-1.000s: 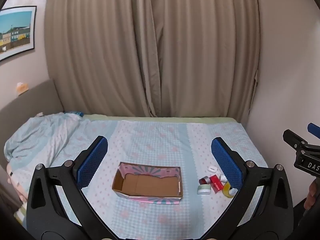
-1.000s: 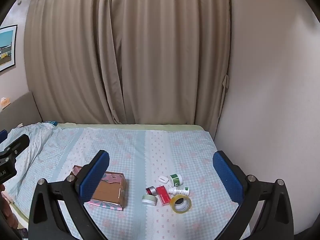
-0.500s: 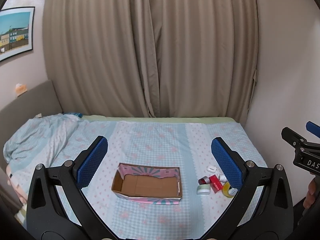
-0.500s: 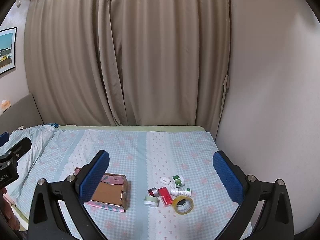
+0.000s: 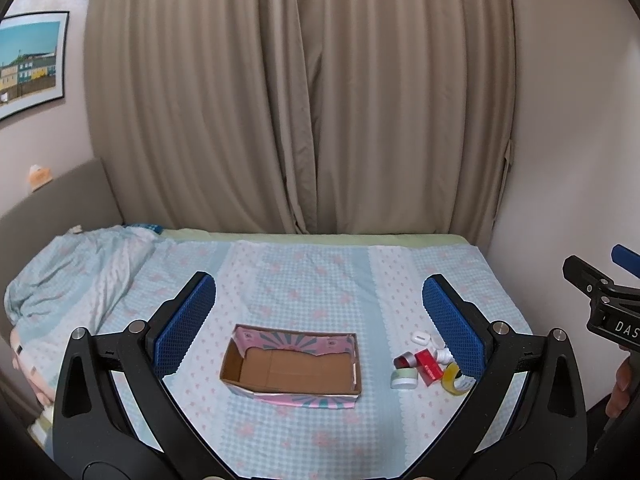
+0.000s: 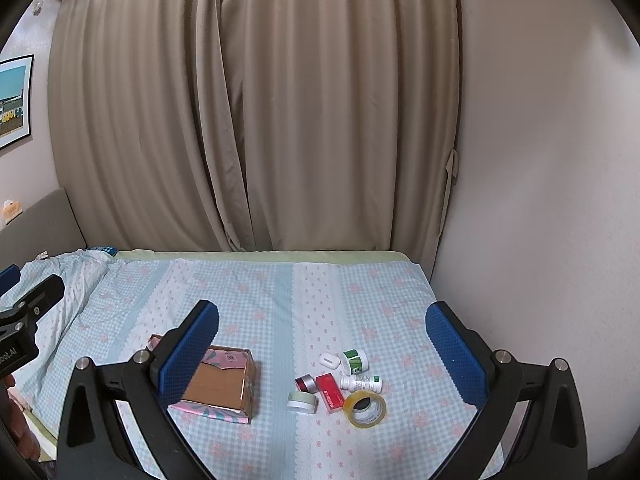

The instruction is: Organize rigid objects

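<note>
An empty cardboard box with pink and teal patterned walls lies on the checked bedspread. To its right is a cluster of small items: a yellow tape roll, a red carton, a white bottle, a green-labelled jar, a white case, a red-silver roll and a pale green tin. My left gripper hangs open above the box. My right gripper hangs open above the cluster. Both hold nothing.
A rumpled light-blue duvet covers the bed's left end by a grey headboard. Beige curtains hang behind the bed and a bare wall runs along its right side. A person's hand holds the right tool.
Both views drift only slightly. Nothing on the bed has moved and neither gripper has taken hold of anything.
</note>
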A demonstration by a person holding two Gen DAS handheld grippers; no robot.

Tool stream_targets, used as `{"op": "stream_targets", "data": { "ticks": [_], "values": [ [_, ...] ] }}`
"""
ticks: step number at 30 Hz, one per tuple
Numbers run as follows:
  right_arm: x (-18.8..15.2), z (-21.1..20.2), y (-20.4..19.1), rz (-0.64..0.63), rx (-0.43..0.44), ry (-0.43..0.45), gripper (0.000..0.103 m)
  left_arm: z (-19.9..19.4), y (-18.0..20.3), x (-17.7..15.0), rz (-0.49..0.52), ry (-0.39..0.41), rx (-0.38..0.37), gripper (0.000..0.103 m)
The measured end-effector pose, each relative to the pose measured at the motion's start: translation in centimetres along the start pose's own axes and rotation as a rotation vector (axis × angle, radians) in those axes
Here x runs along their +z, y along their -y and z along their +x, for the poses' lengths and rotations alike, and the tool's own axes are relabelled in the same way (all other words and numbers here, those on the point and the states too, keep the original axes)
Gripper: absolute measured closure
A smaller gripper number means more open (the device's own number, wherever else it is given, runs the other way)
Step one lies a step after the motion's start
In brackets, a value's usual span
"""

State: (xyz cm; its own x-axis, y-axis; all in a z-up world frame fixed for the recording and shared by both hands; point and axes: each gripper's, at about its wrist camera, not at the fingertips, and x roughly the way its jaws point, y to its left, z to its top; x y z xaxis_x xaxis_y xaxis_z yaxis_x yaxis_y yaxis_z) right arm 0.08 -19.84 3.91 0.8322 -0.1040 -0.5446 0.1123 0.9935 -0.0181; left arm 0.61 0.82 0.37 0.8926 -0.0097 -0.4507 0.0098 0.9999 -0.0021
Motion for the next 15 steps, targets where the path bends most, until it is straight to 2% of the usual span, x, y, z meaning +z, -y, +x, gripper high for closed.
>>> {"op": "stream_targets", "data": {
  "ticks": [15],
  "values": [
    [-0.14,-0.10,0.13,0.003,0.002,0.002,0.000,-0.23,-0.15,-0.39,-0.013,0.001,-0.002,0.000]
  ]
}}
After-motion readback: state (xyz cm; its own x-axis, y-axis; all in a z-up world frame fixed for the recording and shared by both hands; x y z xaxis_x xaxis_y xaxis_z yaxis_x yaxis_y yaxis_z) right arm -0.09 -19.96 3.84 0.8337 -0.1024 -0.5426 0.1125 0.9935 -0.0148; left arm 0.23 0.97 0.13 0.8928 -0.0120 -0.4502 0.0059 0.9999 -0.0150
